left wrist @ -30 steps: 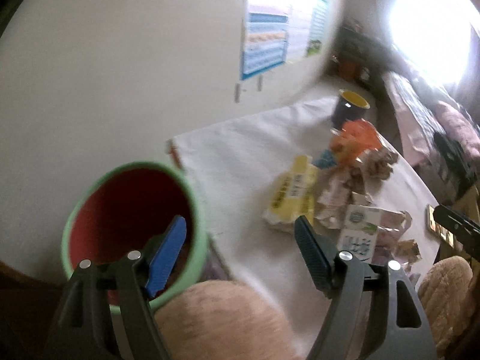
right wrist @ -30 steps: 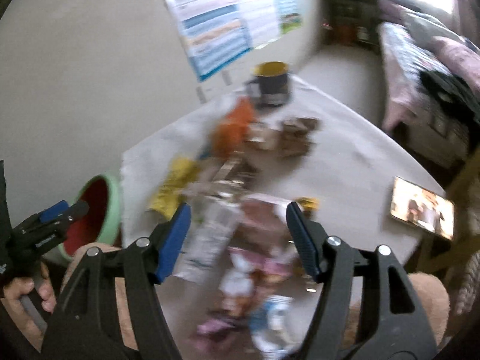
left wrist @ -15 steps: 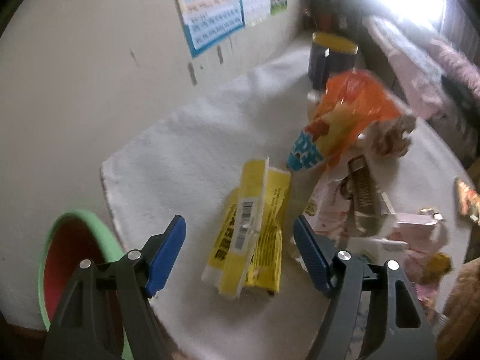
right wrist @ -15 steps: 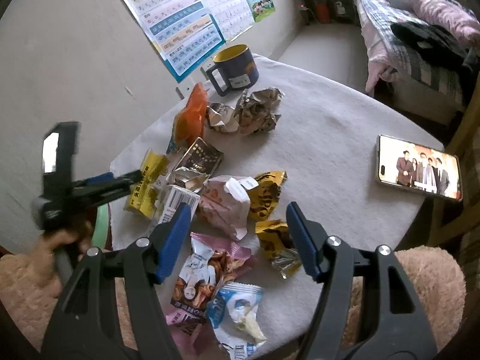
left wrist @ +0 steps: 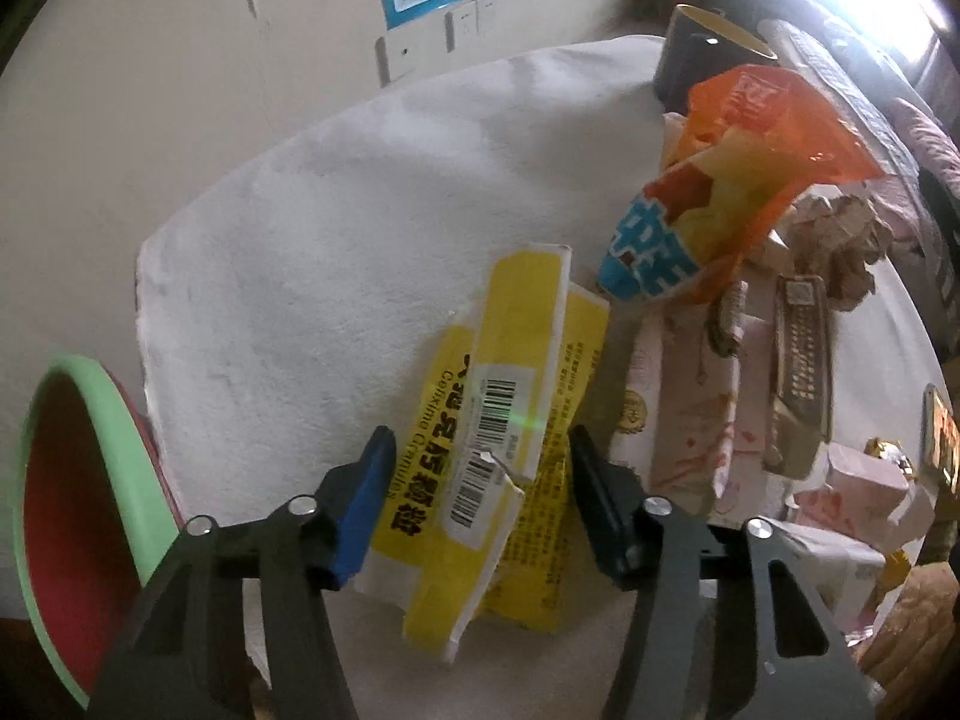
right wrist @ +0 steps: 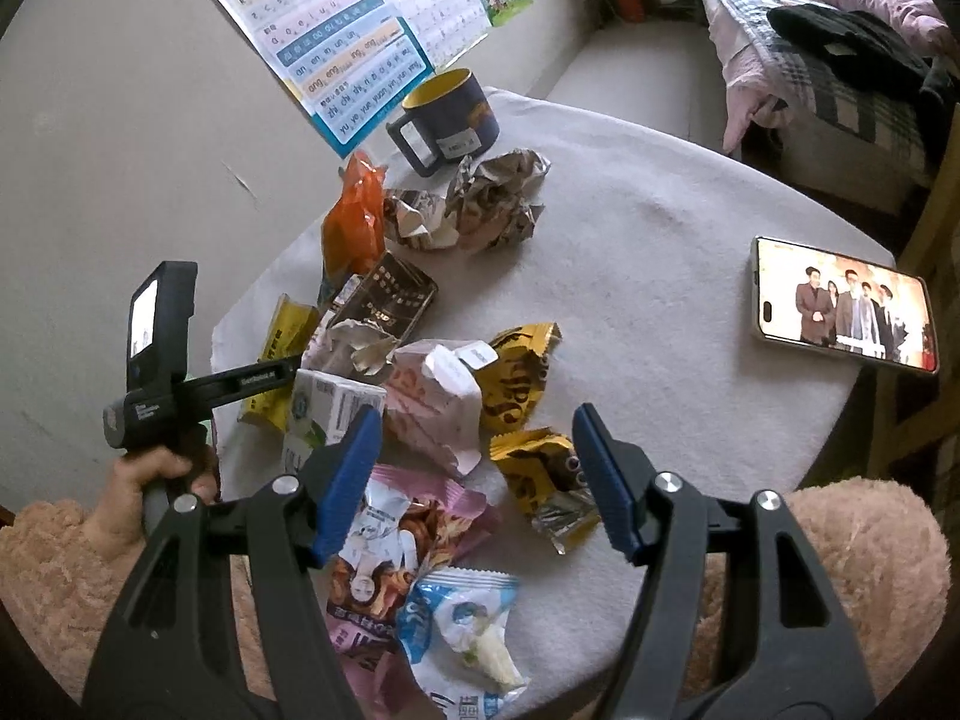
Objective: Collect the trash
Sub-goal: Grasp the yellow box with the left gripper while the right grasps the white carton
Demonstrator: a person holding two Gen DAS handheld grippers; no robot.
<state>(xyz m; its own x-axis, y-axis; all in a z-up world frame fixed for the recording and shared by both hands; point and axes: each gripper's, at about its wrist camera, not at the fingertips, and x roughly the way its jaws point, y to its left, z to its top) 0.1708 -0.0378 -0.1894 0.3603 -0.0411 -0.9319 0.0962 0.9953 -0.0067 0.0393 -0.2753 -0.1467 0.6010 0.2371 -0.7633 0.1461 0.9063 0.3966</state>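
Note:
A flattened yellow box point(left wrist: 510, 438) lies on the white table cloth point(left wrist: 336, 228); it also shows in the right wrist view point(right wrist: 282, 348). My left gripper point(left wrist: 480, 480) is open, its jaws standing on either side of the box's near end. The green bin with a red inside point(left wrist: 66, 516) stands at the table's left edge. My right gripper point(right wrist: 480, 468) is open and empty above a pile of wrappers: a pink carton point(right wrist: 432, 408), yellow wrappers point(right wrist: 522, 378), a pink snack bag point(right wrist: 390, 552).
An orange bag point(left wrist: 738, 180), crumpled paper point(right wrist: 498, 198), a dark box point(right wrist: 390, 300) and a navy mug point(right wrist: 450, 120) lie further back. A phone point(right wrist: 846, 306) lies at the table's right edge. A bed point(right wrist: 840, 48) stands beyond.
My left gripper has swung from over the bin to the yellow box and come close around it. My right gripper has held above the wrapper pile.

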